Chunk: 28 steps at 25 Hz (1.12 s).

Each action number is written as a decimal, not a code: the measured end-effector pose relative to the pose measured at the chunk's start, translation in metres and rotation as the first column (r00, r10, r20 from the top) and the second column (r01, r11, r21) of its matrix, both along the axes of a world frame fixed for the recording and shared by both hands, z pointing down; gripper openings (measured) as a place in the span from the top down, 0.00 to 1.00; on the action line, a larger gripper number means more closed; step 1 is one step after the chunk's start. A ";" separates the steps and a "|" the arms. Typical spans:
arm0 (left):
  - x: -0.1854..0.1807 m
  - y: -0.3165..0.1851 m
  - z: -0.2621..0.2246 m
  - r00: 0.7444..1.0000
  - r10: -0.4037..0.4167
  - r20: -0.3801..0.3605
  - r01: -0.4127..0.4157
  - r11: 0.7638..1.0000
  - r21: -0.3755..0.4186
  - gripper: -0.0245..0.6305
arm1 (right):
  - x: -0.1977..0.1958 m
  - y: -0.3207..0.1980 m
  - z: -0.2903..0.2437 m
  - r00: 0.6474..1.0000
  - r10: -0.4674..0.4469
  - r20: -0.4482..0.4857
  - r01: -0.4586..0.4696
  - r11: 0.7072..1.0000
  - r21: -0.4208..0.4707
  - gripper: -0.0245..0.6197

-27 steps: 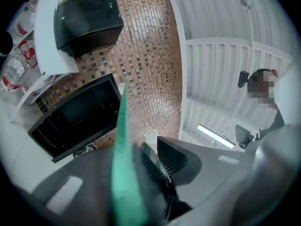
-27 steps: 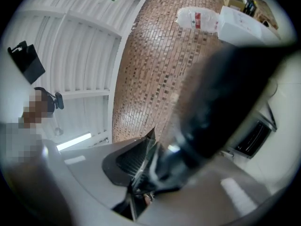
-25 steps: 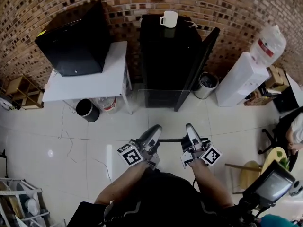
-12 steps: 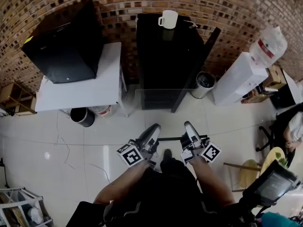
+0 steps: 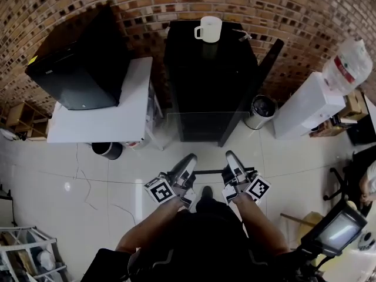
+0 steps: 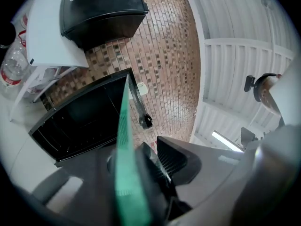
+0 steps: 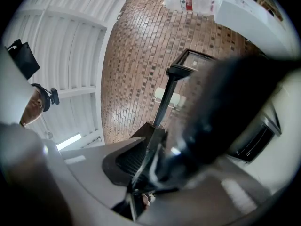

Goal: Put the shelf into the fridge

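Note:
A clear glass shelf (image 5: 205,140) with a dark near rail hangs level between my two grippers, its far edge just before the black fridge (image 5: 208,78). The fridge door (image 5: 262,75) stands open to the right and a white mug (image 5: 209,28) sits on top. My left gripper (image 5: 189,159) is shut on the shelf's left edge, which shows as a green pane (image 6: 123,140) between the jaws; these have just closed a little further on it. On the right edge my right gripper (image 5: 230,157) is shut, the pane (image 7: 149,161) blurred between its jaws. The open fridge interior (image 6: 80,121) lies ahead.
Left of the fridge, a white table (image 5: 103,113) carries a black box (image 5: 79,57), with a dark bin (image 5: 107,150) below. A chrome bin (image 5: 261,107) stands by the open door. A white water dispenser (image 5: 308,101) is at the right. A brick wall (image 5: 294,16) closes the back.
The fridge, table and dispenser have drawn nearer and sit lower in the head view. Both grippers keep the same hold on the shelf. A shoe tip now shows between the arms.

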<state>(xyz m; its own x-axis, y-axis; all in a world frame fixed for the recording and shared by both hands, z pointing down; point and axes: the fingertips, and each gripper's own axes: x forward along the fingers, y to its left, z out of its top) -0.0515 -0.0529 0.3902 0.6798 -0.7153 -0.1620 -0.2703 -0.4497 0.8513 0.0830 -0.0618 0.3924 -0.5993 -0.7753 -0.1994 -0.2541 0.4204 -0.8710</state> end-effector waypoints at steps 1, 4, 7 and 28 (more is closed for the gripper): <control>0.004 -0.006 0.002 1.000 -0.007 0.008 0.007 1.000 -0.003 0.88 | 0.004 -0.007 0.002 1.000 -0.005 0.004 0.005 1.000 -0.004 0.87; 0.015 -0.019 0.014 1.000 -0.020 0.005 0.021 0.999 -0.027 0.88 | 0.015 -0.022 0.014 1.000 -0.021 0.014 0.021 0.999 -0.026 0.87; 0.027 -0.034 0.025 1.000 -0.027 0.012 0.027 0.999 -0.035 0.88 | 0.027 -0.037 0.029 1.000 -0.030 0.010 0.030 0.999 -0.043 0.87; 0.022 -0.129 0.158 0.999 -0.020 -0.048 0.015 0.995 -0.102 0.89 | 0.024 -0.131 0.159 1.000 -0.025 -0.009 0.024 0.991 -0.131 0.88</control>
